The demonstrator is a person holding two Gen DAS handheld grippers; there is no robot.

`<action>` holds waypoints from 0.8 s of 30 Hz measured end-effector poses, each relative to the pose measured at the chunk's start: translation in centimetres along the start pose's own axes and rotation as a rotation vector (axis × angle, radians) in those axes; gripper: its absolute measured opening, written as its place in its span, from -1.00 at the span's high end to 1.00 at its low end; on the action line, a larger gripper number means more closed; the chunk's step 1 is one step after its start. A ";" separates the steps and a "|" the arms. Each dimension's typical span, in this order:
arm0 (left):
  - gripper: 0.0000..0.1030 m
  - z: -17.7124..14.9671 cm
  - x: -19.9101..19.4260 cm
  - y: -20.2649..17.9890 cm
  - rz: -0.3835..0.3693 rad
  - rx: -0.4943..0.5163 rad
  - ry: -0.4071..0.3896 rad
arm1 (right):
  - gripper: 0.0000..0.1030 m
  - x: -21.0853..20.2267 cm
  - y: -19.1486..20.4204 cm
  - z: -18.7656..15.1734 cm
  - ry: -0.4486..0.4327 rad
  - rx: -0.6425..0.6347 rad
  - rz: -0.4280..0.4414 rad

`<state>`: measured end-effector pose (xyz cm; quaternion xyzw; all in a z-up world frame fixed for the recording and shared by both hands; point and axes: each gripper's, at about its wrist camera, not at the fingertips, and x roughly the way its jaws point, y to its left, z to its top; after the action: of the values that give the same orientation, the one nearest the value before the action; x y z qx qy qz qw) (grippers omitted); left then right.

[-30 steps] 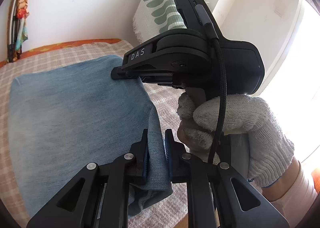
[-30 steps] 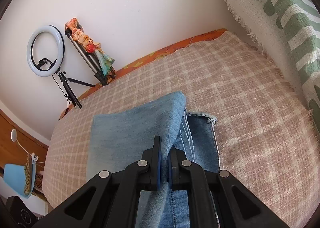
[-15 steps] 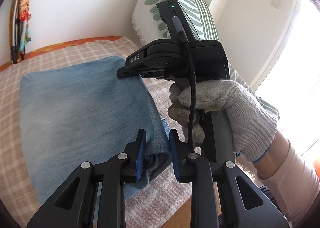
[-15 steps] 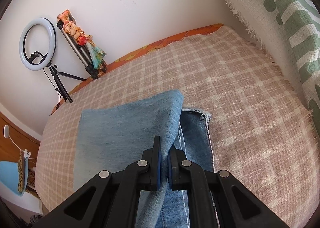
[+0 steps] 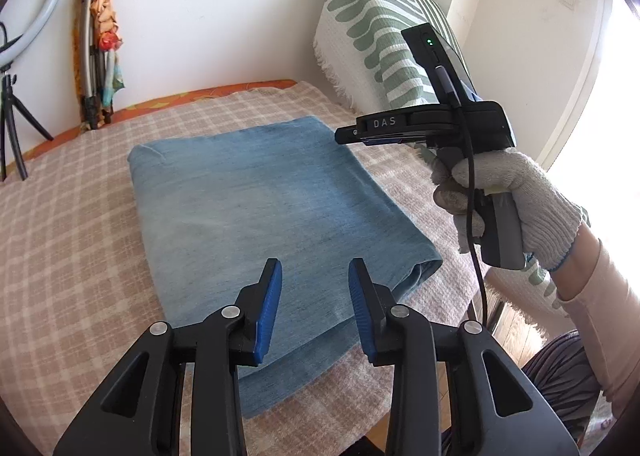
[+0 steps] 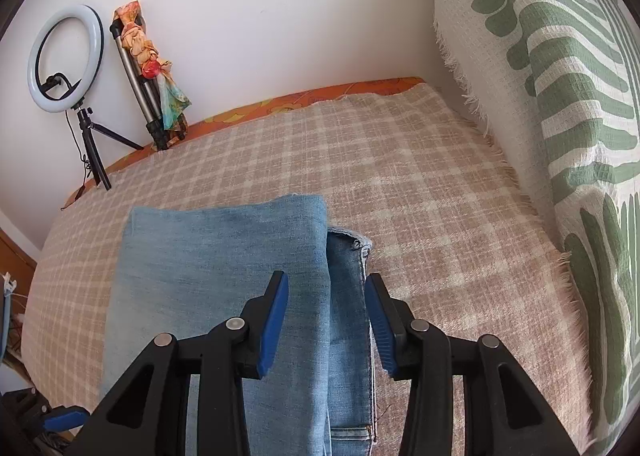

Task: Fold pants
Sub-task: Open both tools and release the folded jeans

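Plaid blanket point(image 6: 420, 191) | folded pants point(image 5: 256, 207) flat — under both tools (left point(image 5: 315, 310), right point(image 6: 327, 322)) | jaws just parted, empty

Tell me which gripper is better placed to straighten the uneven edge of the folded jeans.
Probably the right gripper: its open jaws straddle the offset edge of the jeans. The left gripper hovers at the neater corner.

This is a room in a home, most likely a bedroom. A bed point(image 6: 400, 191) fills the lower part of both views, spread with a beige checked blanket over an orange floral sheet point(image 6: 360, 89). A green-and-white patterned throw point(image 6: 560, 95) drapes over something at the right edge. At the upper left, against a plain white wall, stand a ring light point(image 6: 66, 59) and a folded tripod point(image 6: 148, 103) wrapped in a colourful scarf.
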<state>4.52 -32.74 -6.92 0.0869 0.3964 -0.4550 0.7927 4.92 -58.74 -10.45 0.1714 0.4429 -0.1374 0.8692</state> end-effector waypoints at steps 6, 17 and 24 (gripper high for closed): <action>0.00 -0.2 0.2 3.1 0.068 -0.046 0.026 | -0.56 -0.4 0.4 -1.0 0.017 -0.063 0.000; -0.01 -0.4 1.5 7.6 0.134 -0.138 0.064 | -0.61 0.8 1.6 -3.2 0.080 -0.171 -0.037; -0.02 -0.4 1.7 10.0 0.151 -0.172 0.073 | -0.70 2.0 0.5 -4.0 0.115 -0.133 0.010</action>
<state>12.61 -27.94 -10.59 0.0646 0.4548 -0.3550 0.8142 3.37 -56.84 -14.17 0.1230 0.4995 -0.0935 0.8524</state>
